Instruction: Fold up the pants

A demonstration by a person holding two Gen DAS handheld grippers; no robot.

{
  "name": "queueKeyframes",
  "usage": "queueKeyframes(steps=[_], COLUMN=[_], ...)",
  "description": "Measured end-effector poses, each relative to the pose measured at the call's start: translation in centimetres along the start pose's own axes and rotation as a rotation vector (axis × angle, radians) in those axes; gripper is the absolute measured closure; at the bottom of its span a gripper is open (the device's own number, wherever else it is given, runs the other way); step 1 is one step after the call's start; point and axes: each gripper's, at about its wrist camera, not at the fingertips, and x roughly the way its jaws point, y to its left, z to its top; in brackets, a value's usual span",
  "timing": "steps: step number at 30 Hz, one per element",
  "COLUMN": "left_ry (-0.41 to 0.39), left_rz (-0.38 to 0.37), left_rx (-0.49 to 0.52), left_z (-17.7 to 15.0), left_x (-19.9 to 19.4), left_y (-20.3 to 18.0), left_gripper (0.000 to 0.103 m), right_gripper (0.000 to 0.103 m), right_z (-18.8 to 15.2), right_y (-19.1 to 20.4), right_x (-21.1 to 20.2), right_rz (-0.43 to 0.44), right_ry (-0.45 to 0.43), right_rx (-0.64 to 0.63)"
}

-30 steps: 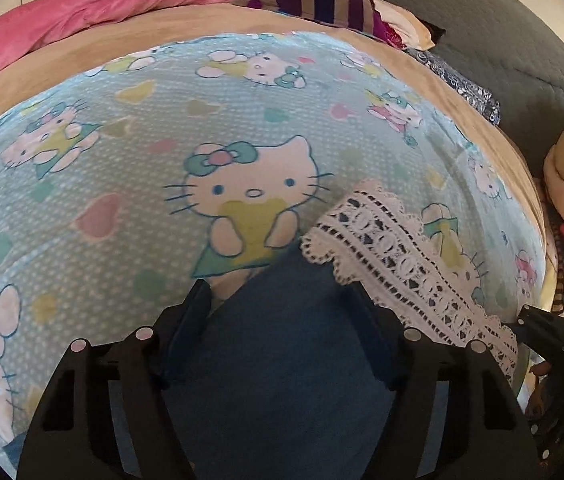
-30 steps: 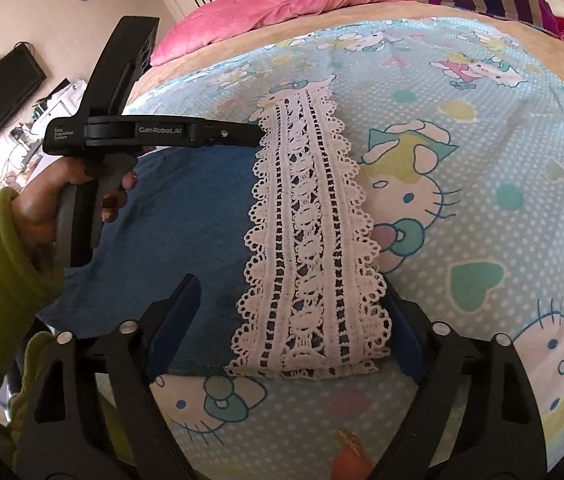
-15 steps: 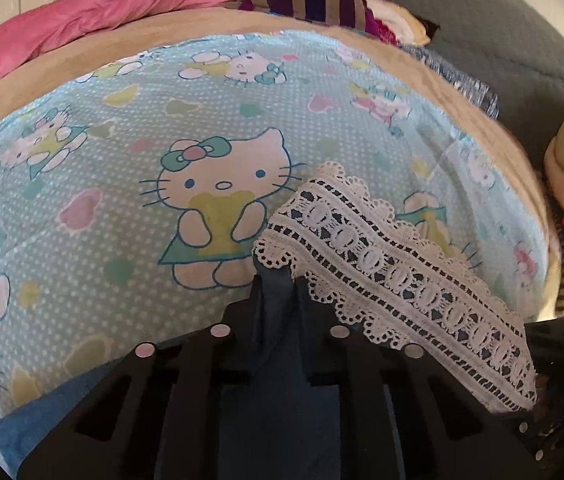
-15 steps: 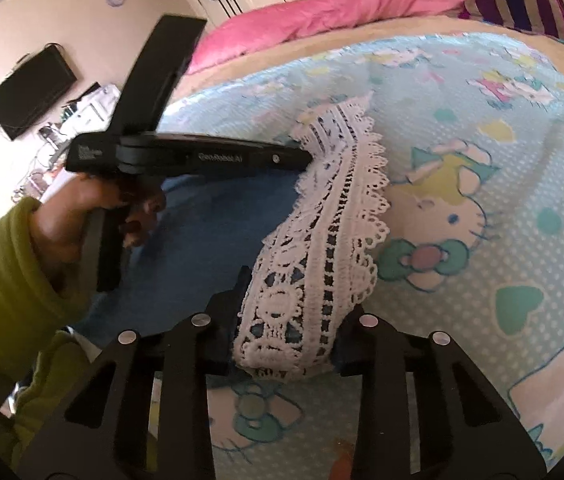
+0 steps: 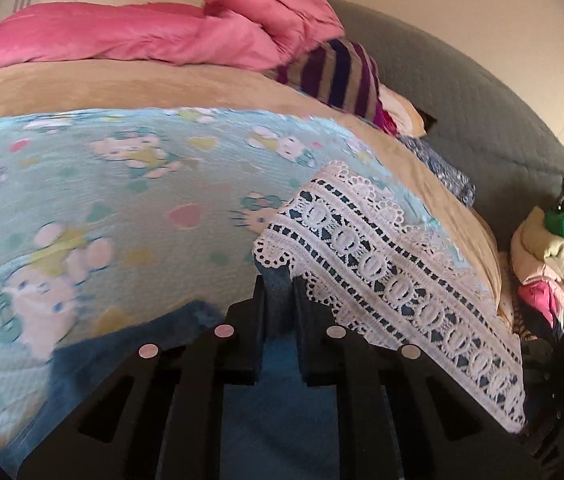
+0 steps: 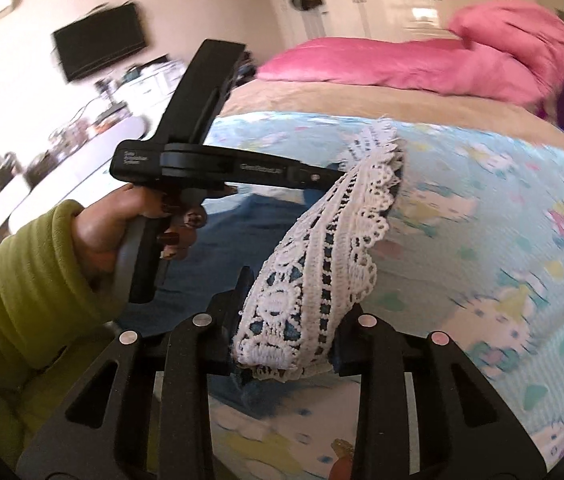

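Gripping pants [image 5: 277, 412] lace hem [image 5: 394, 276], both grippers

Bright daylight, blown-out glare upper left, motion blur, fisheye-bent dark edges

Dark blue denim pants [image 5: 282, 412] edged with a white lace hem [image 5: 394, 280] in an openwork pattern of ovals and small square holes, blue showing through. Pale turquoise bedsheet [image 5: 121, 184] with fine white dots, printed with white cartoon cats in yellow dresses and pastel hearts in pink, yellow and green. Tan blanket [image 5: 121, 88] beyond it. Bright pink duvet [image 5: 141, 36]. Purple, navy and beige striped pillow [image 5: 338, 76]. Grey quilted headboard [image 5: 474, 100]. Matte black left hand-held gripper [image 6: 322, 178] with pale lettering; lime-green sleeve [image 6: 21, 280].
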Motion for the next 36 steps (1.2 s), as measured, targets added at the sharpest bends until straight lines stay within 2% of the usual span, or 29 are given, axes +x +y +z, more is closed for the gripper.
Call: queueKeyframes(steps=[8,11,12,13,16,20,22,23,24,28,30,31,32,36], left_ry=[-0.021,-0.043,-0.056,-0.073,-0.114,-0.170,-0.183,-0.187,-0.192,-0.190,-0.179,-0.171,-0.161,-0.112], left_rz=[0.021,0.025,0.035,0.051,0.137,0.134,0.134,0.127,0.112,0.094,0.072,0.062,0.056,0.078], left_rx=[-0.145,-0.187,-0.225,-0.260,-0.335,-0.437,-0.467,-0.487,-0.505,-0.507,-0.491,-0.487,-0.483,-0.467], left_z=[-3.1,-4.0,-4.4,-4.8,-6.2,-8.1,-9.1,-9.4,-9.7,-10.1,-10.0,-10.1,-10.1,-10.1], left_x=[-2.6,-3.8,-4.6,-5.4,-8.3,-11.4,-12.1,-12.3,-12.5,-12.4,-12.1,-12.0,-11.7,-10.3], left_y=[5.3,6.7,7.6,8.5,11.2,14.0,14.9,15.3,15.7,15.8,15.2,15.1,14.9,14.6], left_gripper=[0.089,0.083,0.078,0.070,0.067,0.064,0.055,0.055,0.055,0.055,0.054,0.047,0.045,0.041], right_gripper=[0.078,0.078,0.078,0.078,0.077,0.066,0.064,0.058,0.056,0.052,0.050,0.050,0.049,0.048], right_z=[0.2,-0.3,-0.4,-0.6,-1.7,-2.8,-3.1,-3.1,-3.1,-1.8,-0.6,0.0,0.4,2.5], right_y=[5.4,7.4,8.1,8.9,11.4,13.6,14.4,14.7,15.0,13.3,11.3,10.0,9.0,4.1], right_x=[4.8,5.8,6.2,6.8,8.1,9.1,8.8,8.2,7.9,5.9,5.5,5.5,5.5,6.1], right_rz=[-0.006,-0.005,0.000,0.008,0.020,0.078,0.125,0.147,0.151,0.139,0.081,0.044,0.024,-0.051], right_ry=[0.117,0.152,0.166,0.184,0.230,0.283,0.286,0.276,0.268,0.217,0.185,0.177,0.172,0.154], right_rx=[-0.163,-0.221,-0.240,-0.261,-0.326,-0.373,-0.384,-0.392,-0.396,-0.349,-0.303,-0.271,-0.239,-0.101])
